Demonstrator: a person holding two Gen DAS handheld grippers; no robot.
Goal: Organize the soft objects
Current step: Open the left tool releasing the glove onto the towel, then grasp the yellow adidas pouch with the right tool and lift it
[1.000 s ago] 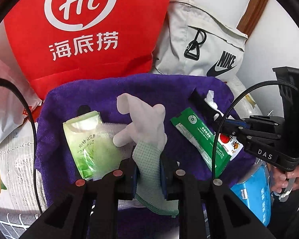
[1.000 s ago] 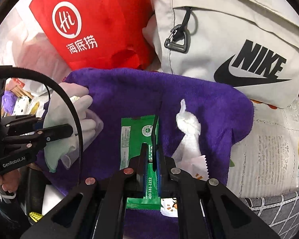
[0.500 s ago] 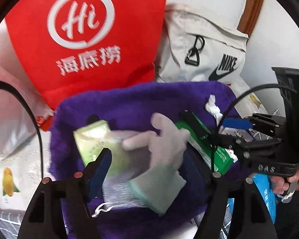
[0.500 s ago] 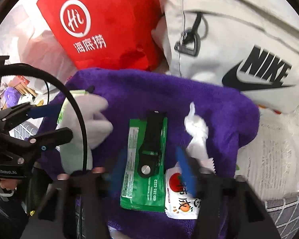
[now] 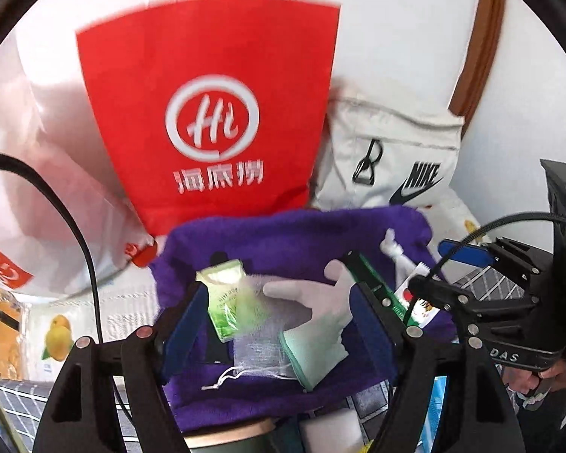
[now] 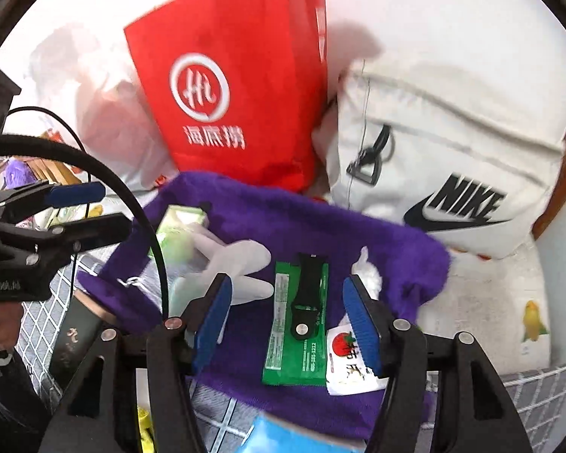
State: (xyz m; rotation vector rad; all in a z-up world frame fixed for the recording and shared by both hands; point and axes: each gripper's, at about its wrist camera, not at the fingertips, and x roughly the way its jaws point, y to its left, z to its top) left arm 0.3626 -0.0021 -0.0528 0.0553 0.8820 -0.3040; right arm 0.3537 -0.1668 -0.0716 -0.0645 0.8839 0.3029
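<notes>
— What separates the two wrist views?

— The right one alone fully shows the black strap lying on the green packet.

— And the tools?

— Left tool and right tool gape empty above the purple towel, where the white glove lies before a red bag.

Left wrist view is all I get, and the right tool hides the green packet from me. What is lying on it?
Observer: A black strap with a silver stud lies lengthwise on the green packet, which rests on the purple towel.
Operator: Is the right tool gripping either one?
Observer: No. The right tool is open, with a pad on either side of the packet, and it holds nothing.
Operator: Anything next to the packet?
Observer: A white tomato sachet lies against its lower right edge.
</notes>
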